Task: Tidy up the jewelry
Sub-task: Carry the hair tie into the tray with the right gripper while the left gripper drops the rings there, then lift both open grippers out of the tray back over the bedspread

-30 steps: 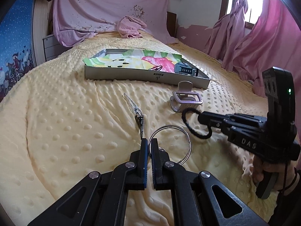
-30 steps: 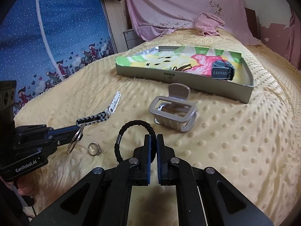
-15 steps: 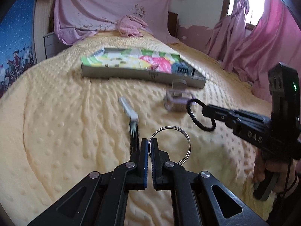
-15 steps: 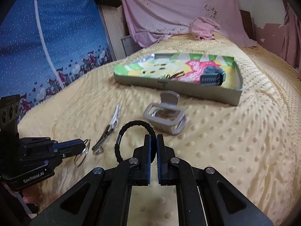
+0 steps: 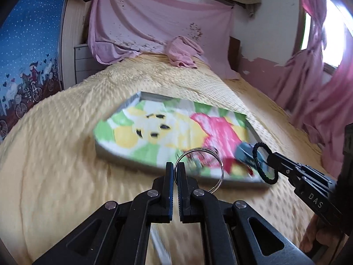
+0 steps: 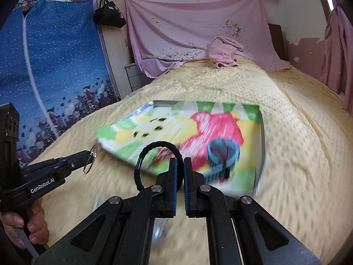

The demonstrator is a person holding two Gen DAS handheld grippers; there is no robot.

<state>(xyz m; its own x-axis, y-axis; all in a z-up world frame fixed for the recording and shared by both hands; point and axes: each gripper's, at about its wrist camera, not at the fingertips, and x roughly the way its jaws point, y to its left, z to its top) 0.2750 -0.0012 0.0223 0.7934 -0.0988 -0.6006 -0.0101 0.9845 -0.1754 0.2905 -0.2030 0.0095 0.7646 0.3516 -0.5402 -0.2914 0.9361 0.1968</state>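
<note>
My left gripper point(image 5: 174, 167) is shut on a large silver key ring point(image 5: 199, 168) and holds it in the air at the near edge of the metal tray point(image 5: 136, 161); it also shows in the right wrist view point(image 6: 89, 154). My right gripper point(image 6: 180, 163) is shut on a black braided hair tie point(image 6: 154, 152), held above the tray's point(image 6: 261, 154) near side. The hair tie point(image 5: 264, 165) shows in the left wrist view too. A blue-grey hair clip point(image 6: 222, 154) lies inside the tray, blurred.
The tray has a colourful cartoon lining and sits on a yellow dotted bedspread point(image 5: 55, 154). A pink cloth point(image 5: 183, 52) lies at the head of the bed. Pink curtains point(image 5: 320, 88) hang to the right, a blue wardrobe point(image 6: 55, 66) to the left.
Both grippers have lifted and moved forward to the tray with their objects. The keychain strap, the grey claw clip and the small ring on the bedspread have dropped out of view.
</note>
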